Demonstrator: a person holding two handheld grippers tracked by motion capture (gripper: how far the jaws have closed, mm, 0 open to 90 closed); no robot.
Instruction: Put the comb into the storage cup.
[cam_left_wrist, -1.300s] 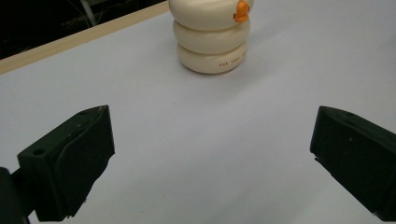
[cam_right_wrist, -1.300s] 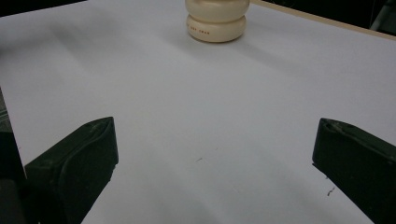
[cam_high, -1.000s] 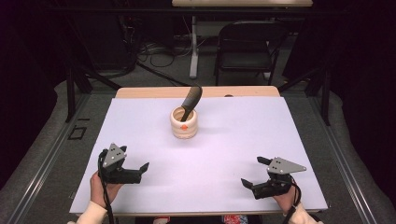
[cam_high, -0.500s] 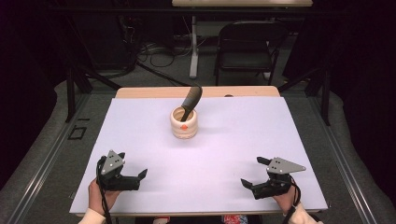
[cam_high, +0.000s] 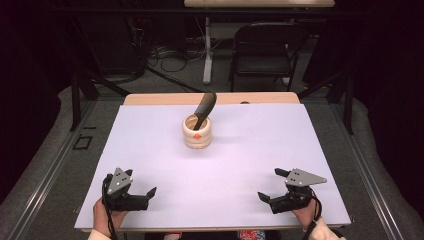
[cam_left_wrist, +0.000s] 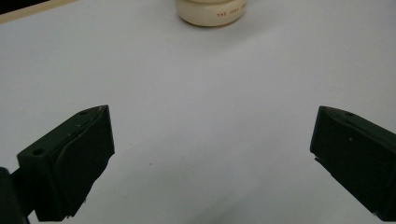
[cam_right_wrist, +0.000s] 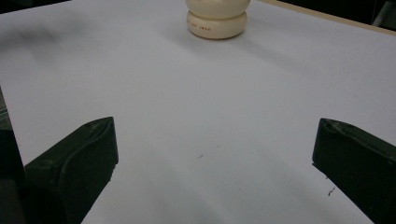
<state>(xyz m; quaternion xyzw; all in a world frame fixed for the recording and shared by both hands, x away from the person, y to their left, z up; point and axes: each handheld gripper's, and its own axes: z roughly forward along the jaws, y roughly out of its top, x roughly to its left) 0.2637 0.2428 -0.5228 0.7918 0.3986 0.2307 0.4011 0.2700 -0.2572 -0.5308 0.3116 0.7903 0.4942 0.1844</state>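
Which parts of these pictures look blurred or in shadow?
High view: surroundings dark, white table evenly lit. Left gripper view: jaws soft and near, cream cup has legible lettering. Right gripper view: cup casts a faint shadow; jaws blurred.

Cup (cam_left_wrist: 211, 11) in left gripper view: top cut off by the upper edge, only the base visible; small red lettering partly readable, too small to make out in full.
Cup (cam_right_wrist: 216, 17) in right gripper view: rim cut off by the upper edge; print on the base too small to read.
Dark tool (cam_high: 204, 108) in the cup: lower end hidden inside, kind unclear.
Jaws in both gripper views: outer parts cut off by the lower and side edges.
Person's hands (cam_high: 103, 222): largely cut off by the bottom edge of the high view.
Worktop (cam_high: 260, 98) far edge: small dark object there too small to identify.
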